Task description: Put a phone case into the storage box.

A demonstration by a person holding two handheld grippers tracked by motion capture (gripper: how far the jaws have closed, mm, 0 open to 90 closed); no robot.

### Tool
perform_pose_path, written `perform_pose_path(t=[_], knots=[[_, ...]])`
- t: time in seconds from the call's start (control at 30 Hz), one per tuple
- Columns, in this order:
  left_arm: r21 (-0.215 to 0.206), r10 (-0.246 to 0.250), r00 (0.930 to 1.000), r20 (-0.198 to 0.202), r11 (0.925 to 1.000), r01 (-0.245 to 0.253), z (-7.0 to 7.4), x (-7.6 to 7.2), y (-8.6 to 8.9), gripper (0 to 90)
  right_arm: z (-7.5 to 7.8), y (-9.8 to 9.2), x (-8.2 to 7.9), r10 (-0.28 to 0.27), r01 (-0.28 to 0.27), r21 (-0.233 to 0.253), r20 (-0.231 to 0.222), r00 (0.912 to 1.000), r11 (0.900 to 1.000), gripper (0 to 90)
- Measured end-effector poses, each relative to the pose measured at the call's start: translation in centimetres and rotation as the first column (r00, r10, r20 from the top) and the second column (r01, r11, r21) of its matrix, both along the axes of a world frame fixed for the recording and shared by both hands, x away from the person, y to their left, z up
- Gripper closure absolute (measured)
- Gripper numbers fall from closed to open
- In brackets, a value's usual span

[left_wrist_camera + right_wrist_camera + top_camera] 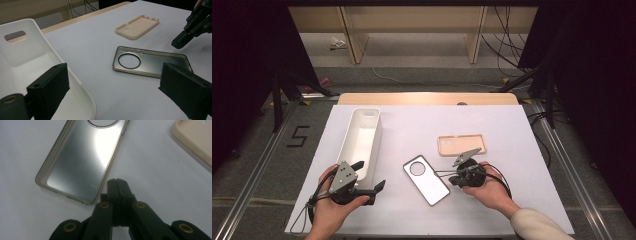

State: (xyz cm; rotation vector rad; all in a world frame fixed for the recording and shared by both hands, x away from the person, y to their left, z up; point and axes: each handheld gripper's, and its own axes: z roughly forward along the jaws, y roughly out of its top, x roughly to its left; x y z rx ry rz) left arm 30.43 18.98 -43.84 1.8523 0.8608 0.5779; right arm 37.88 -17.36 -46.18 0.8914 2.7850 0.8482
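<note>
A clear phone case (426, 179) with a round camera hole lies open side up mid-table. A beige phone case (461, 144) lies beyond it to the right. In the high view my right gripper (452, 180) is shut and empty, its tip just right of the clear case. The right gripper view shows the shut tip (117, 181) a little off the clear case's (82, 162) long edge, not touching it. My left gripper (369, 175) is open wide at the near end of the white bin (359, 142). Its jaws (115, 75) straddle the bin's rim (82, 92), holding nothing.
The bin is long, narrow and empty, with a handle slot (15, 36) in its far wall. The beige case (137, 26) lies open side up. The white tabletop (422, 125) has bare room behind the cases. Dark frame legs and cables stand beyond the table.
</note>
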Motion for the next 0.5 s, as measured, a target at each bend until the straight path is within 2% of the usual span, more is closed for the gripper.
perform_pose_path(t=[0.2, 0.23, 0.5], knots=[[0.001, 0.001, 1.0000, 0.001, 1.0000, -0.001, 0.0, 0.0, 0.0, 8.0, -0.1, 0.5, 0.2, -0.001, 0.001, -0.009, -0.024, 0.9997, 1.000, 90.0], [0.001, 0.001, 1.0000, 0.001, 1.0000, -0.001, 0.0, 0.0, -0.1, 8.0, -0.3, 0.7, 0.1, 0.005, -0.006, -0.023, -0.036, 0.9993, 1.000, 90.0], [0.002, 0.000, 1.0000, 0.000, 1.0000, 0.000, 0.0, 0.0, 0.0, 8.0, -0.5, 1.5, -0.1, 0.024, -0.026, -0.038, -0.060, 0.9979, 0.999, 90.0]])
